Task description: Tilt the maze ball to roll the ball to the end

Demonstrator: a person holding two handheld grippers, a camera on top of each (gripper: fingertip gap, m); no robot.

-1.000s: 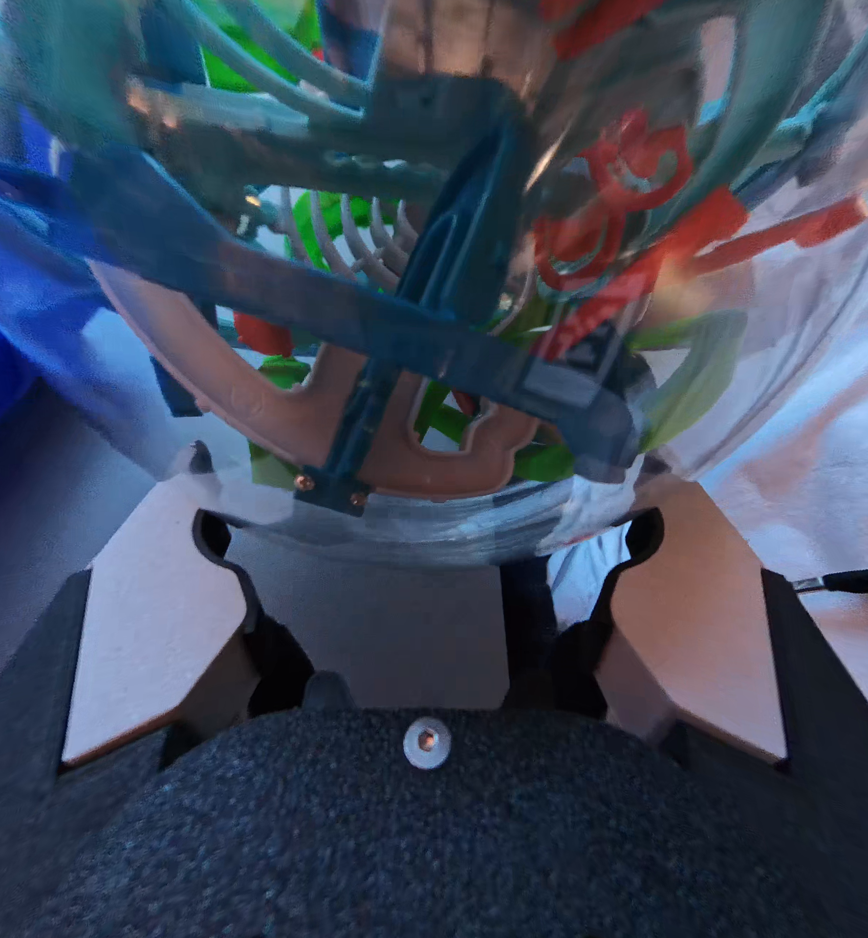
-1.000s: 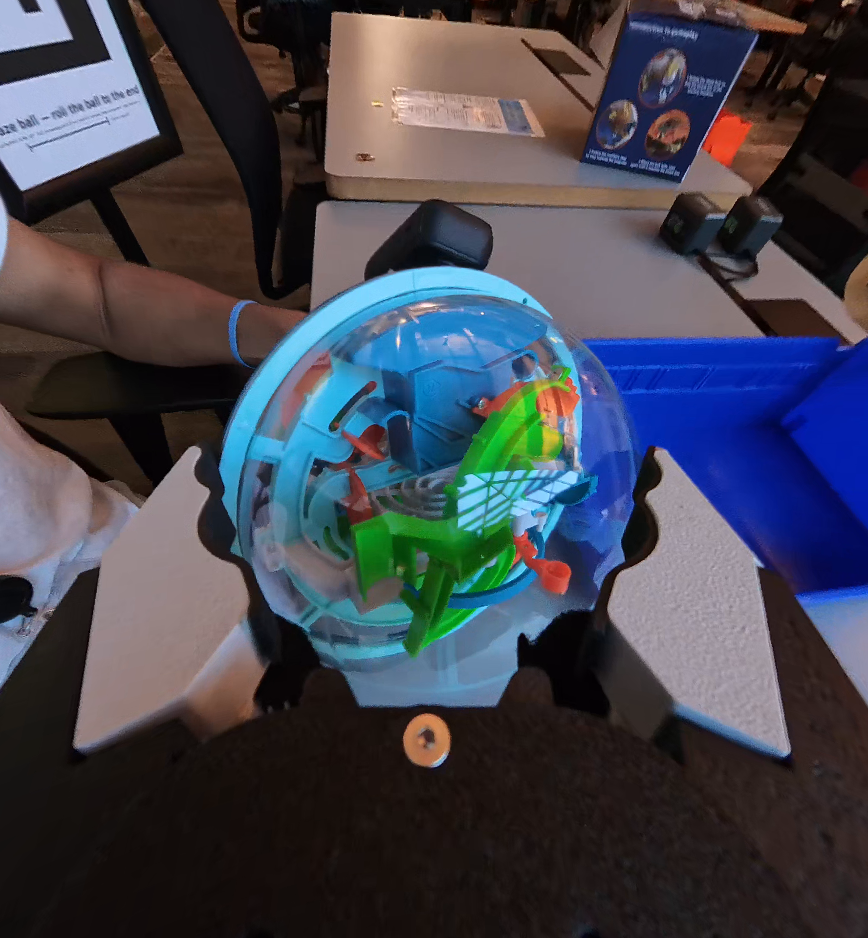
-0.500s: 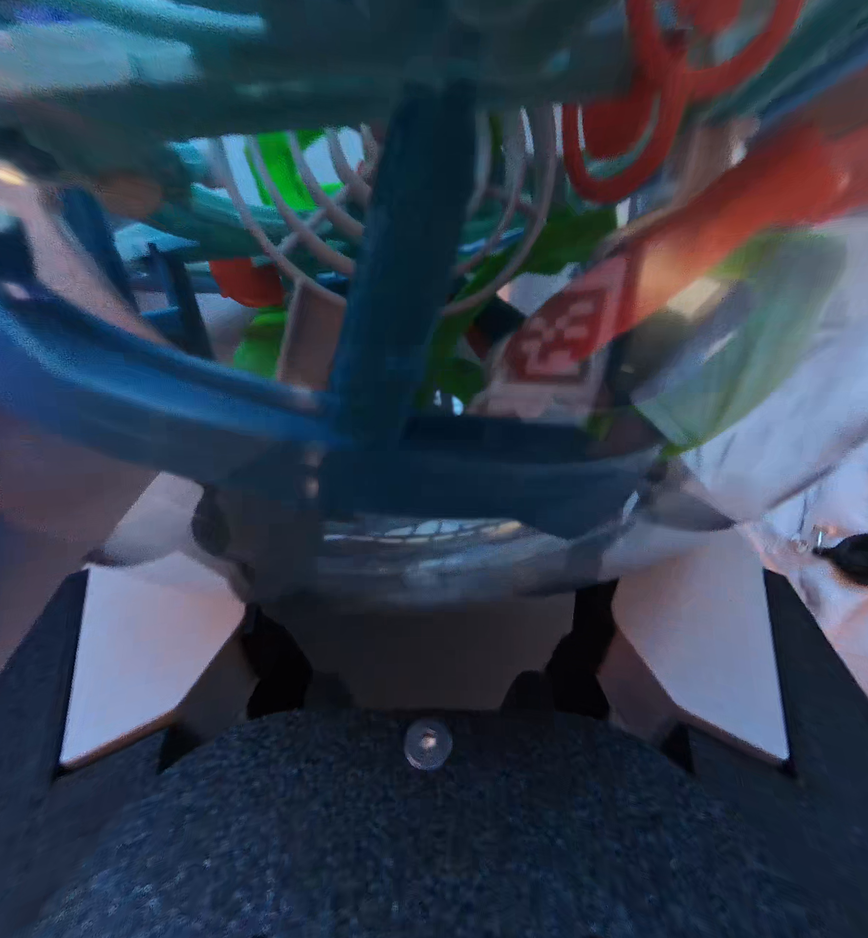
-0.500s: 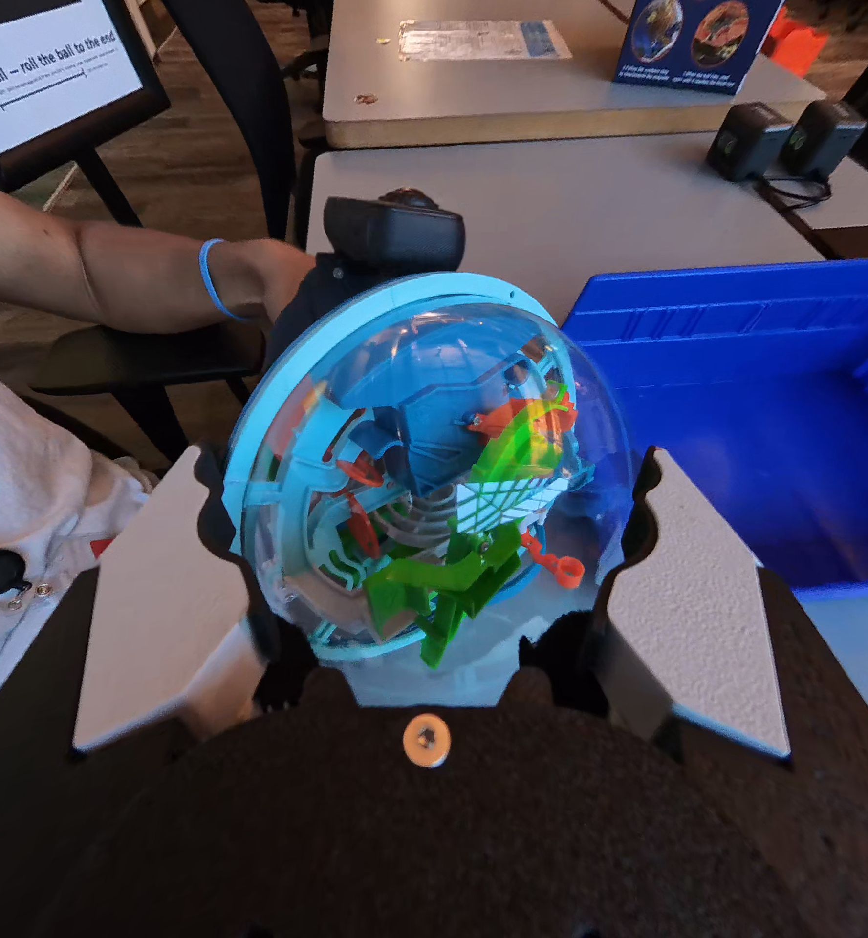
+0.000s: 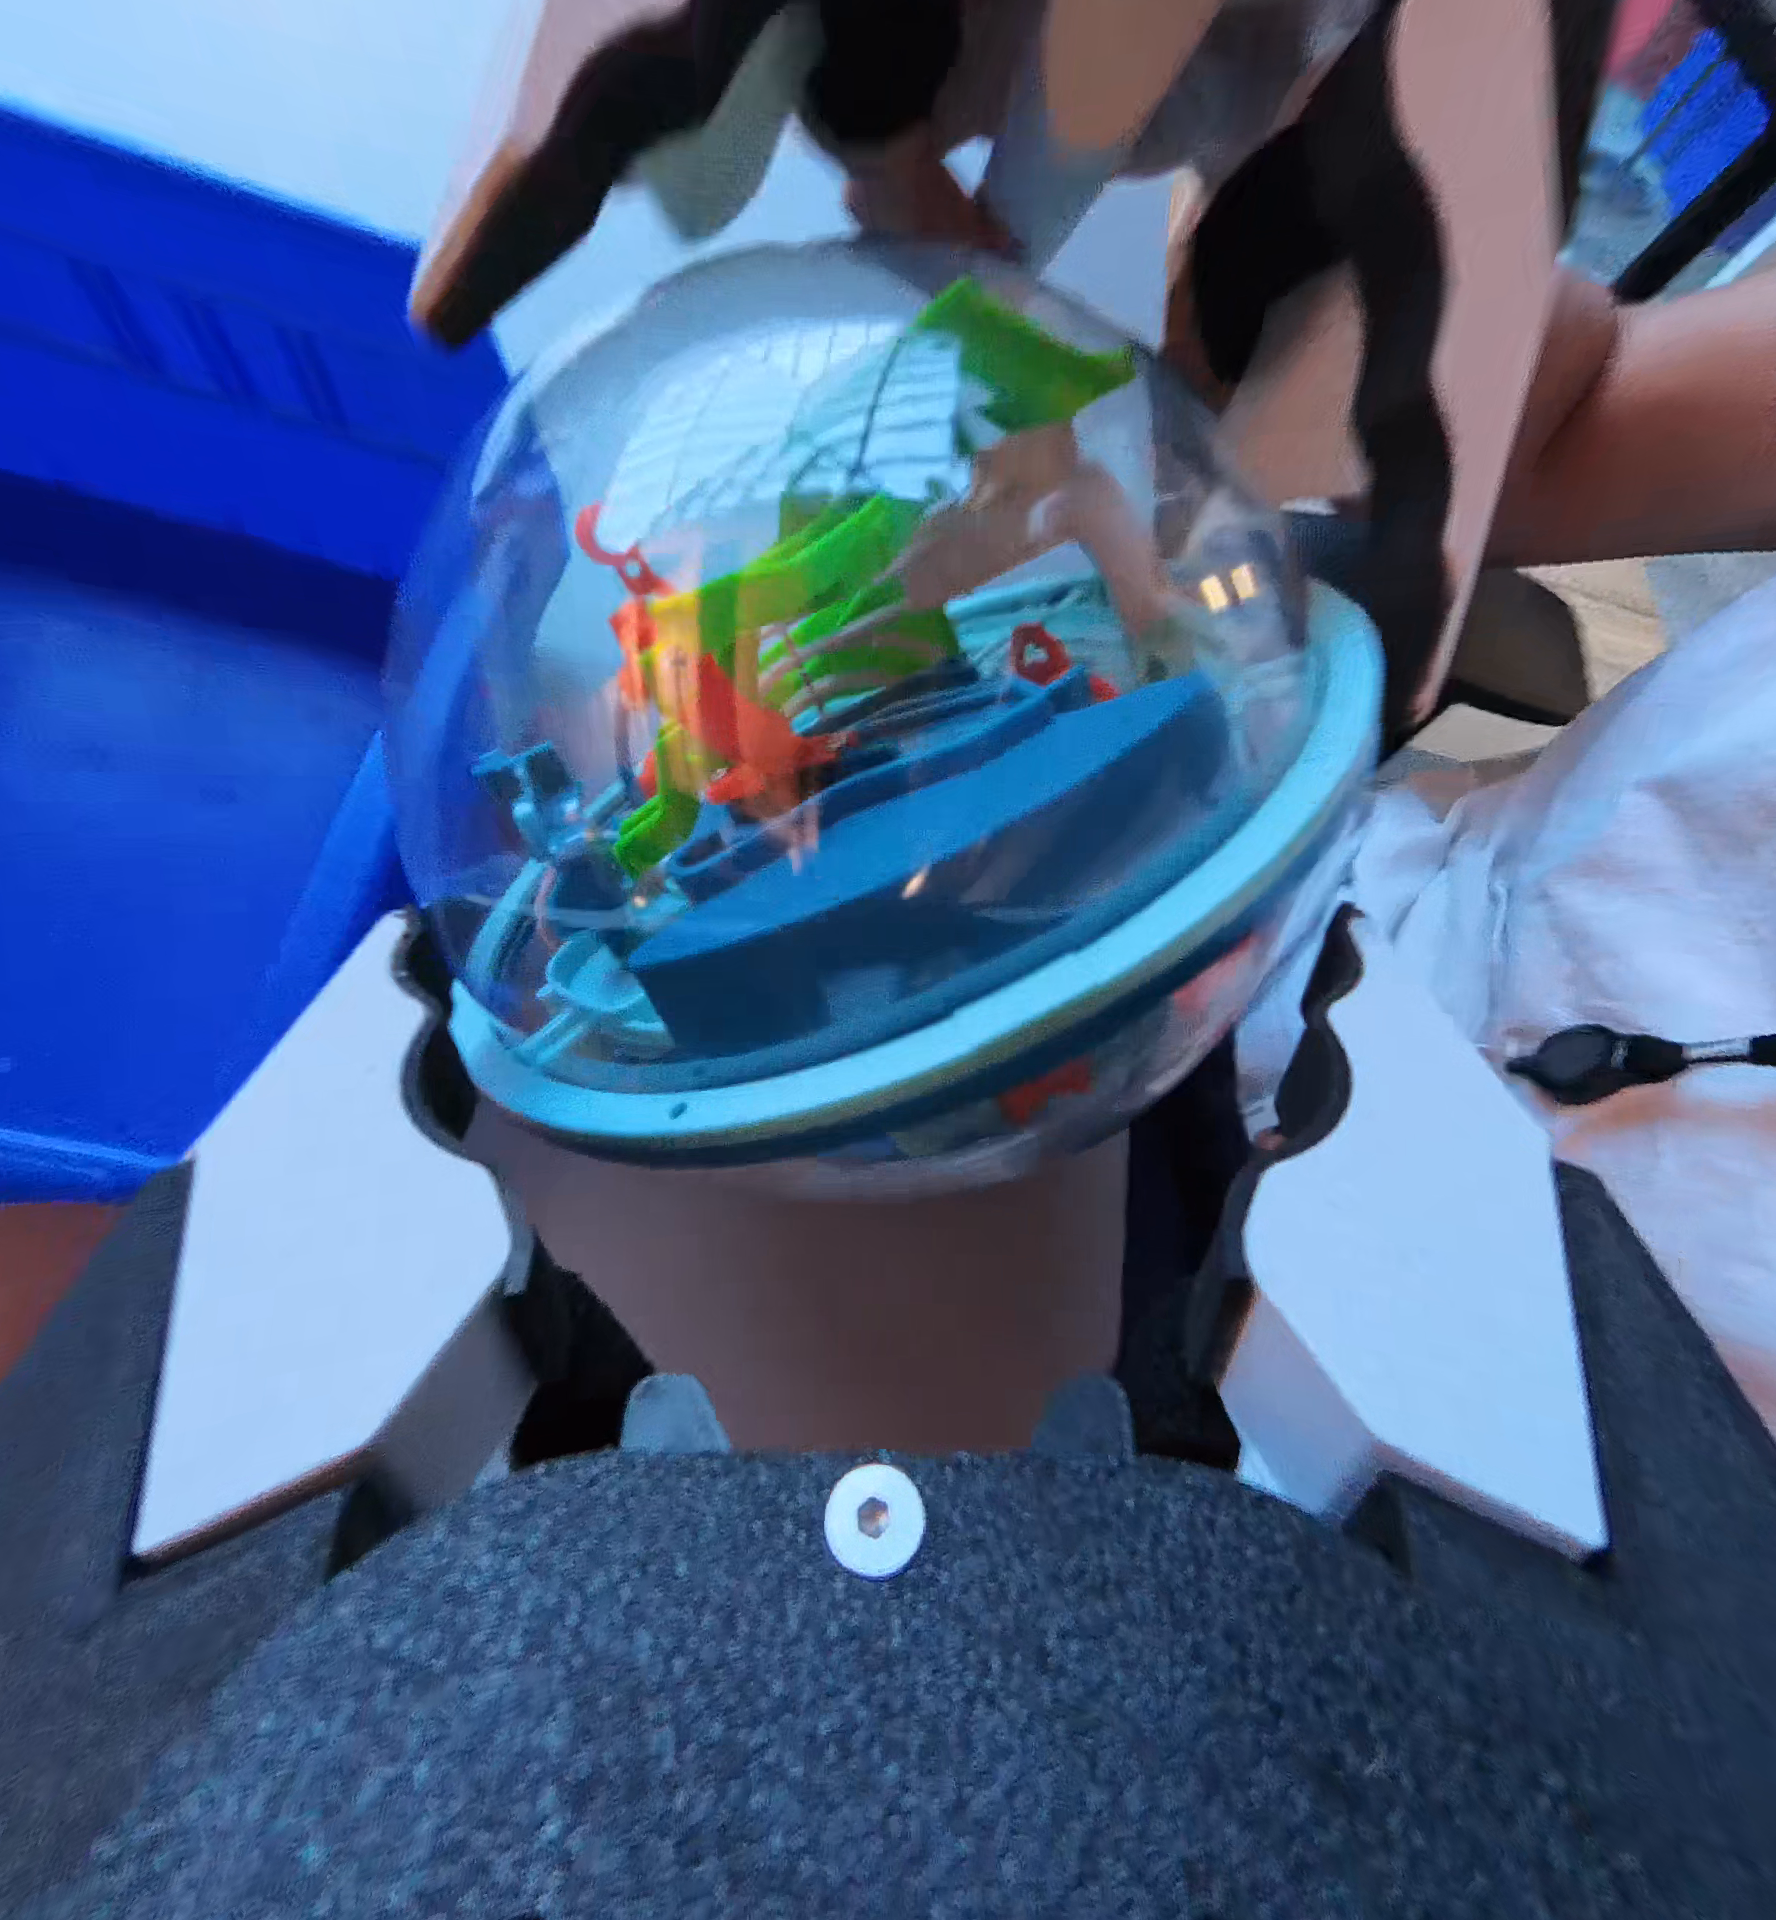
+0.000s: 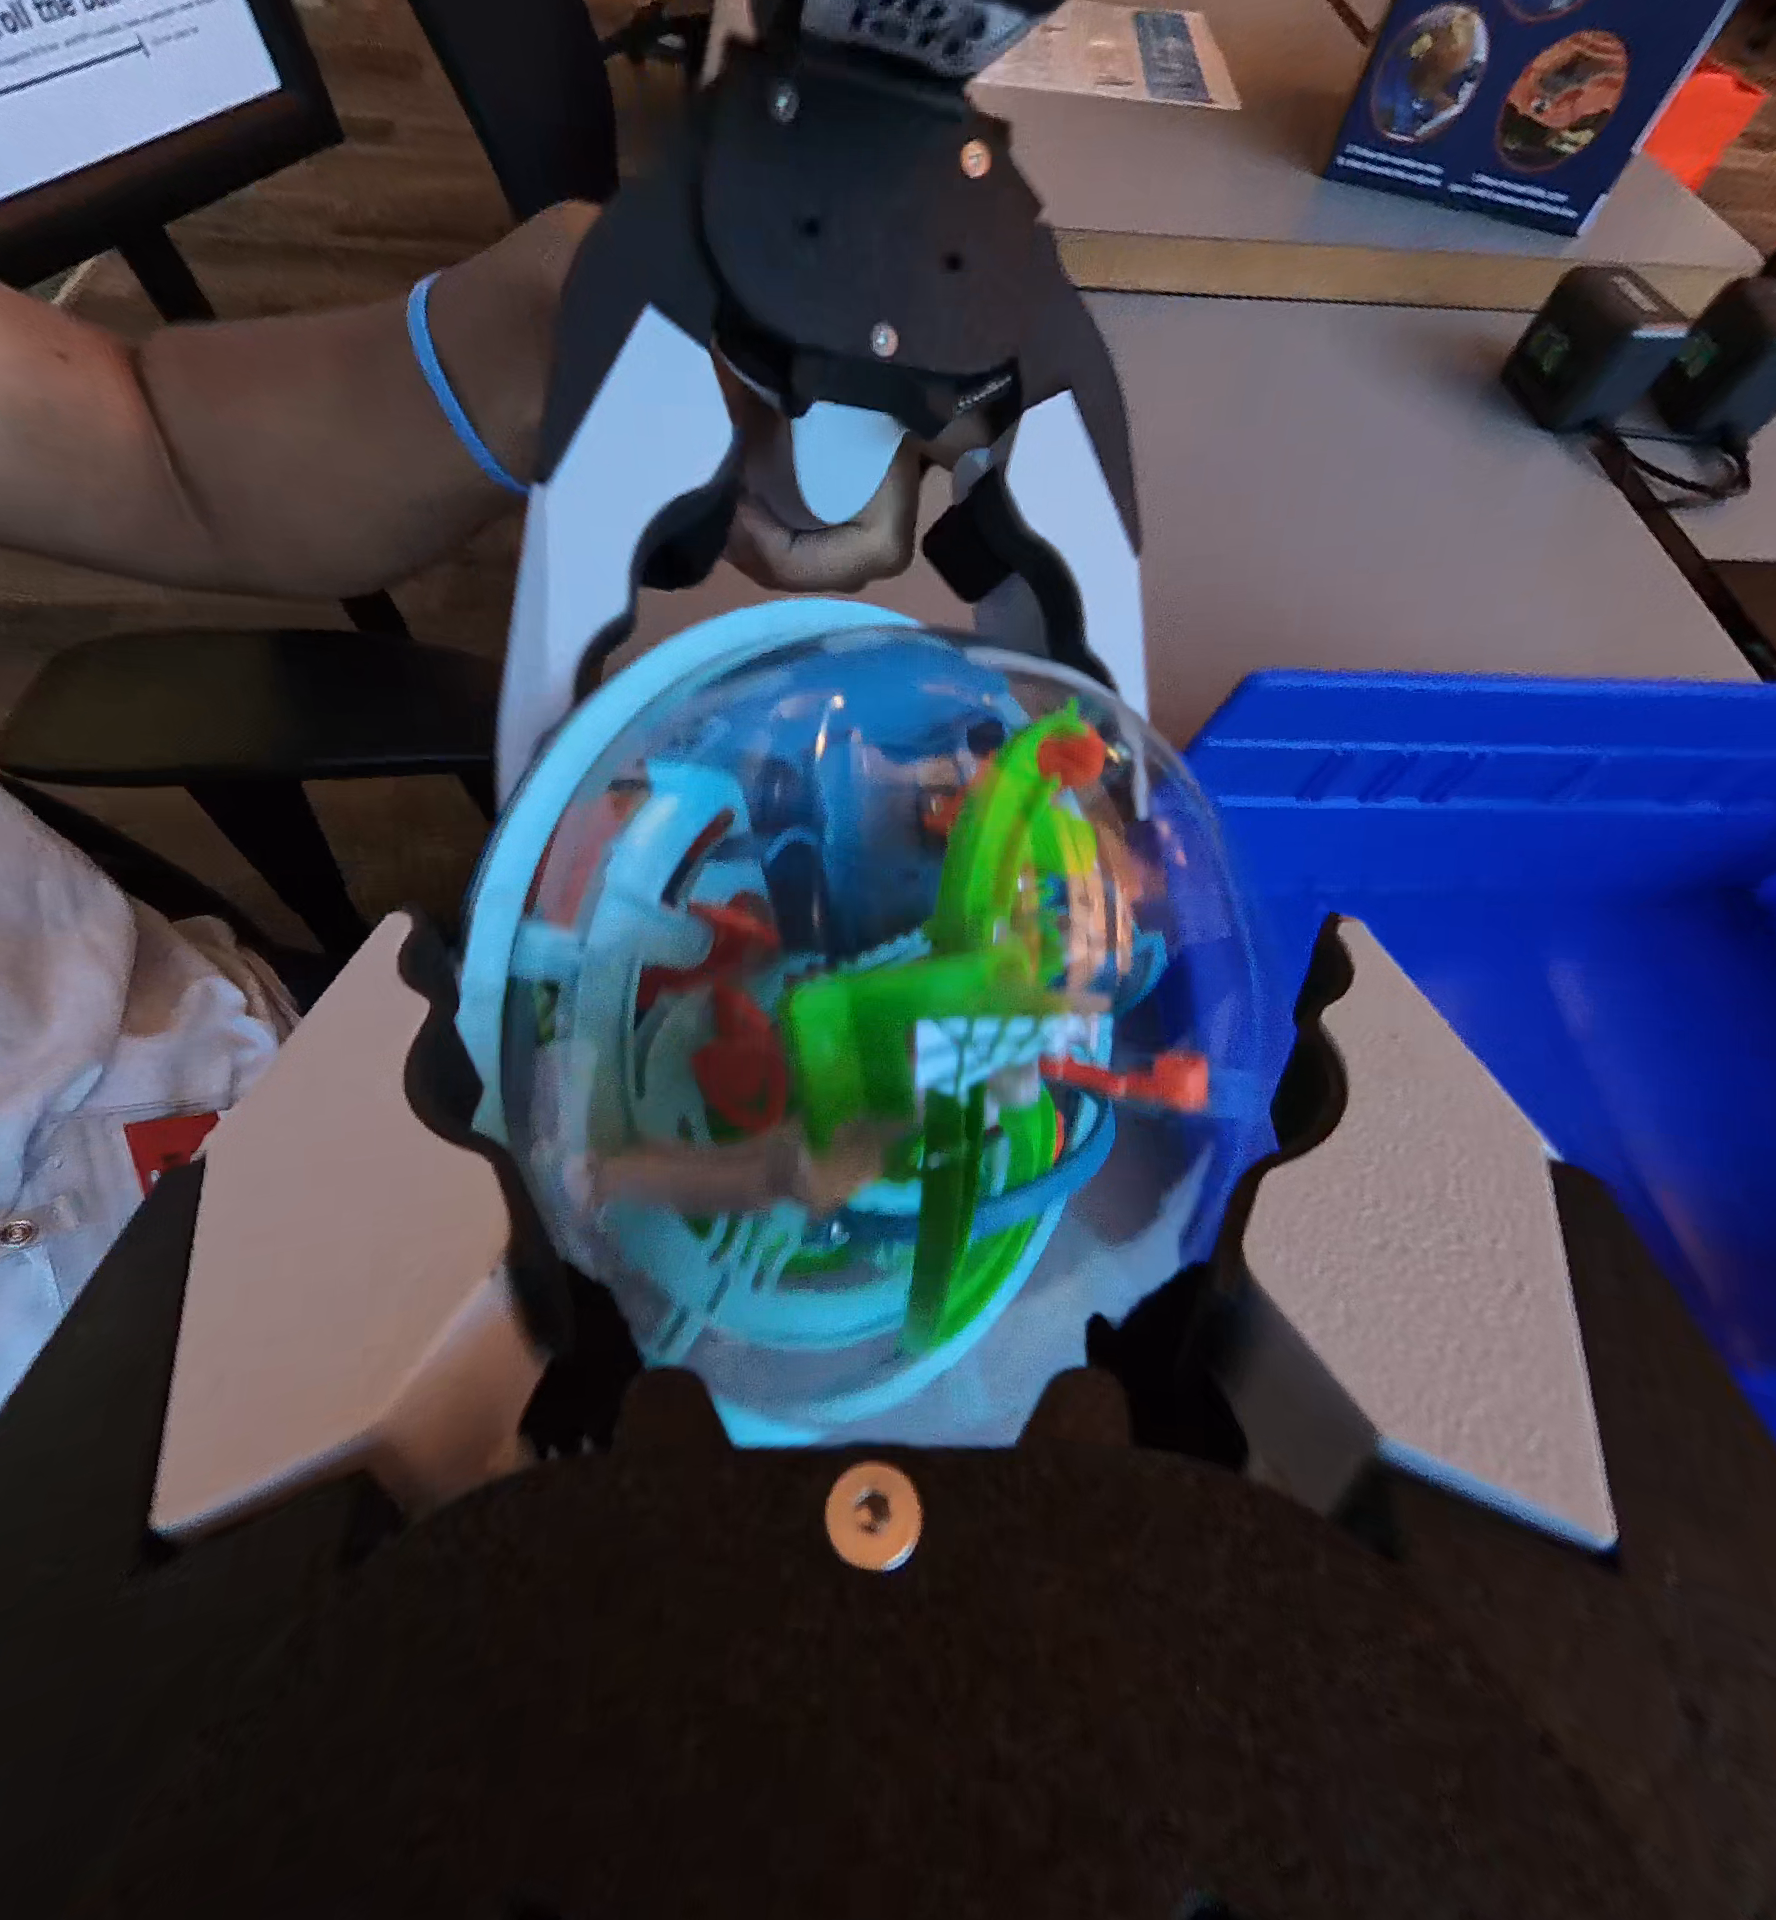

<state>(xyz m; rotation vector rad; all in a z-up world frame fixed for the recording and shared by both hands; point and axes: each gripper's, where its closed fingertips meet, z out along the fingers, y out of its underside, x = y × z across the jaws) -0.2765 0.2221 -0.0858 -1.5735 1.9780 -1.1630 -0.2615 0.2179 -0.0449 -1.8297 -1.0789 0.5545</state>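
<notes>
The maze ball (image 5: 863, 675) is a clear sphere with a pale blue equator ring and green, orange and blue tracks inside. My left gripper (image 5: 868, 956) grips it low, fingers on either side of the ring. My right gripper (image 6: 863, 997) is shut on the ball (image 6: 842, 1039) from the opposite side. Each gripper shows in the other's view: the left one (image 6: 832, 665) beyond the ball, the right one (image 5: 967, 260) above it. The ball is held in the air between them. I cannot make out the small rolling ball inside.
A blue bin (image 6: 1590, 935) sits on the table (image 6: 1331, 520) just right of the ball, also in the left wrist view (image 5: 136, 623). Two black blocks (image 6: 1673, 343), a dark blue box (image 6: 1486, 104) and a sign (image 6: 84, 83) stand farther off. A person's arm (image 6: 240, 436) holds the left gripper.
The left gripper has swung up from behind the ball, which no longer fills its view. The ball has turned, its ring tilted.
</notes>
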